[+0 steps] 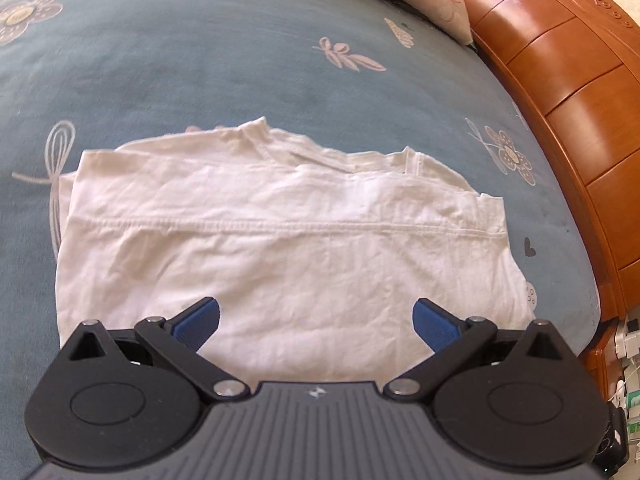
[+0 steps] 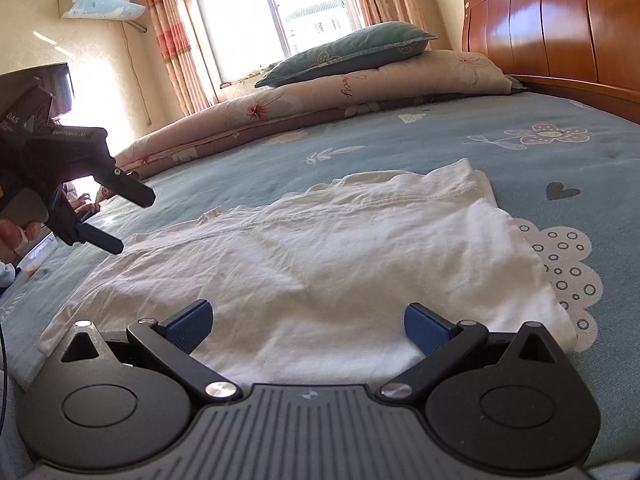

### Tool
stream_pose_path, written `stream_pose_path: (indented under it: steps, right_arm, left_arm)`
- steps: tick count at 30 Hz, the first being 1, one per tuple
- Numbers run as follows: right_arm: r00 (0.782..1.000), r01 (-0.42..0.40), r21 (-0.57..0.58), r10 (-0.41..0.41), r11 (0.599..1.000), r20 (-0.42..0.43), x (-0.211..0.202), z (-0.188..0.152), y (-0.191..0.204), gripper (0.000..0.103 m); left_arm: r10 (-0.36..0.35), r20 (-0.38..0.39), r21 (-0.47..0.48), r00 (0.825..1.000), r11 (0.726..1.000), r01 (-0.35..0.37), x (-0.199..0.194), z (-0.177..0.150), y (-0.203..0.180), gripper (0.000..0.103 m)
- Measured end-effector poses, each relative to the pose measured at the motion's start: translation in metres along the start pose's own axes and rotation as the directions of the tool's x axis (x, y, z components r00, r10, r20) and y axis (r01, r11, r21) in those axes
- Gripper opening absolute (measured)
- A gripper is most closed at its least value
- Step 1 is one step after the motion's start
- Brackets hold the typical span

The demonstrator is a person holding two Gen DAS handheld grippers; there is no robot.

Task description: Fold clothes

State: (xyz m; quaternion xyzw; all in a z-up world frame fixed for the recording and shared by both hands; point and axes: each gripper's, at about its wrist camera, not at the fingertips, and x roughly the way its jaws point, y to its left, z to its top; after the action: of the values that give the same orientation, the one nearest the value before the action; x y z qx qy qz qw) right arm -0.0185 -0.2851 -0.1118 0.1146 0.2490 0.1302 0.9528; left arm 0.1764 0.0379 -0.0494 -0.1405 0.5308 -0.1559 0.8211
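Note:
A white T-shirt [image 1: 280,232] lies folded in a rough rectangle on the blue floral bedsheet [image 1: 180,72]; its collar points away in the left wrist view. It also shows in the right wrist view [image 2: 320,256]. My left gripper [image 1: 316,320] is open and empty, hovering above the shirt's near edge. It also appears at the left of the right wrist view [image 2: 132,220], open above the shirt's far left side. My right gripper [image 2: 308,322] is open and empty, low over the shirt's near edge.
A wooden headboard [image 1: 568,80] runs along the right, also in the right wrist view [image 2: 560,20]. A rolled quilt [image 2: 320,100] with a teal pillow [image 2: 348,50] lies at the far side of the bed. A window with curtains [image 2: 280,8] is behind.

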Motion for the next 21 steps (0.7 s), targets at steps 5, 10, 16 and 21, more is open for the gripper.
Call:
stream_pose_path:
  steps: [5, 10, 16, 21]
  right_arm:
    - [1.000, 0.011, -0.019, -0.011, 1.000, -0.006, 0.000, -0.001, 0.003, 0.103]
    - [1.000, 0.019, -0.037, -0.020, 0.999, -0.013, 0.001, -0.002, 0.005, 0.103]
    - [0.999, 0.033, -0.052, -0.034, 0.998, -0.017, 0.002, -0.002, 0.007, 0.103]
    - [0.999, 0.044, -0.070, -0.046, 0.997, -0.020, 0.003, -0.003, 0.010, 0.103]
  left_arm:
    - [0.013, 0.067, 0.027, 0.998, 1.000, -0.015, 0.004, -0.030, 0.010, 0.102]
    - [0.013, 0.145, 0.078, 0.989, 0.997, -0.025, 0.005, -0.047, 0.011, 0.102]
    - [-0.028, 0.208, 0.091, 0.978, 0.996, 0.009, 0.003, -0.056, 0.017, 0.102]
    - [-0.038, 0.176, 0.172, 0.984, 0.985, 0.007, 0.000, -0.056, 0.015, 0.102]
